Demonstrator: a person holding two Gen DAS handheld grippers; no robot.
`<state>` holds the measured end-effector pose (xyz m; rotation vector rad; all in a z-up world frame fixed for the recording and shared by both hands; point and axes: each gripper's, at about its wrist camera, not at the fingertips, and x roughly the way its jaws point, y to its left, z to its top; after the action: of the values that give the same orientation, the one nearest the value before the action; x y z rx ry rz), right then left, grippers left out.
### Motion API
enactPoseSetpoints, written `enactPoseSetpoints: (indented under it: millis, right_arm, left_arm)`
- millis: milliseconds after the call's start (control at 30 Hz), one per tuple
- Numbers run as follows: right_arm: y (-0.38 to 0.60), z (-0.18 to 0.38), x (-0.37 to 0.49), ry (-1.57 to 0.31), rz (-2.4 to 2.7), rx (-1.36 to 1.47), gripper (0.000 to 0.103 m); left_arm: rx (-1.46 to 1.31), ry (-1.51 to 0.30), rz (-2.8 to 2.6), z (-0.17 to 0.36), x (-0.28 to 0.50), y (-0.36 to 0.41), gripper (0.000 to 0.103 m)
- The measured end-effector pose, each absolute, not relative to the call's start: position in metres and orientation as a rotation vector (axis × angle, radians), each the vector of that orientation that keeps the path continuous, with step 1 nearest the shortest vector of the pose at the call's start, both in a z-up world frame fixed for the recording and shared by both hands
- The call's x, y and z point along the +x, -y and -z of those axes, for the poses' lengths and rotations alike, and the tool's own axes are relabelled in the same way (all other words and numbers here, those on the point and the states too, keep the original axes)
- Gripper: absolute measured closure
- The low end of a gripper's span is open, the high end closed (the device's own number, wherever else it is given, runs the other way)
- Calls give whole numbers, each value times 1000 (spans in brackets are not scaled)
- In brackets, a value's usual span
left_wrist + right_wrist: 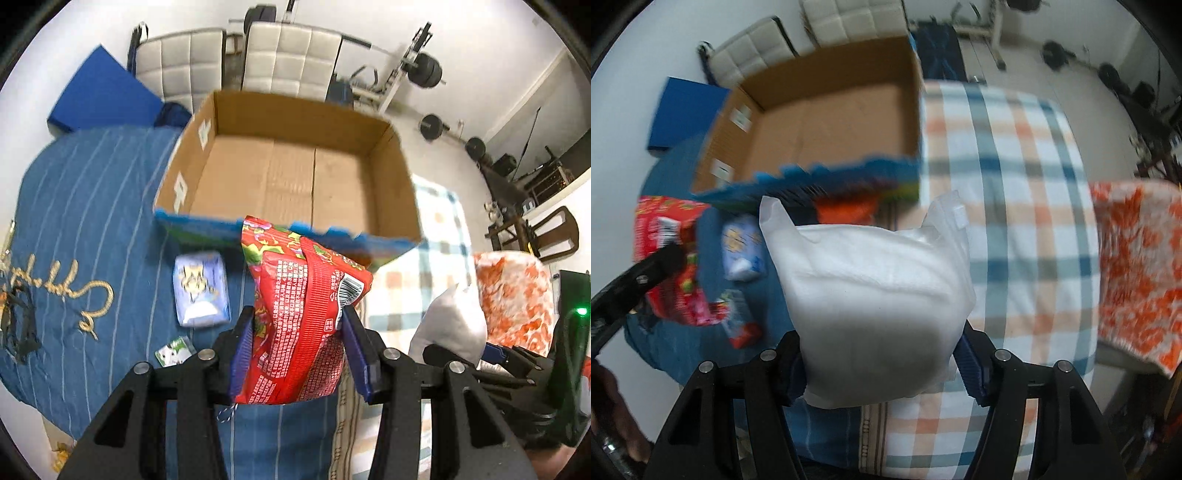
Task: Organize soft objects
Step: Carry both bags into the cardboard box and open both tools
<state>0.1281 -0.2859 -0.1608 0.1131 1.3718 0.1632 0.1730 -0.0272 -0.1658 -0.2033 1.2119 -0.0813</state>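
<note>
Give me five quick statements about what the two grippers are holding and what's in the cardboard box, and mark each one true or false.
1. The left gripper is shut on a red snack bag. True.
2. The right gripper holds an orange patterned towel. False: it holds a white soft pack; the towel lies off to the right.
3. The cardboard box already holds several items. False: its visible floor is bare.
4. A small pale blue packet lies on the blue striped cloth. True.
5. The box stands beyond both grippers. True.
</note>
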Motion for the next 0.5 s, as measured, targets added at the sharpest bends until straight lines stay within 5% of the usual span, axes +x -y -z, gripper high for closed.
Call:
enactPoseSetpoints:
  millis: [500]
  right_arm:
    - [249, 56, 194, -1164, -213, 105, 35]
  left_arm:
    - [-132, -1026, 72, 98, 222, 45, 60]
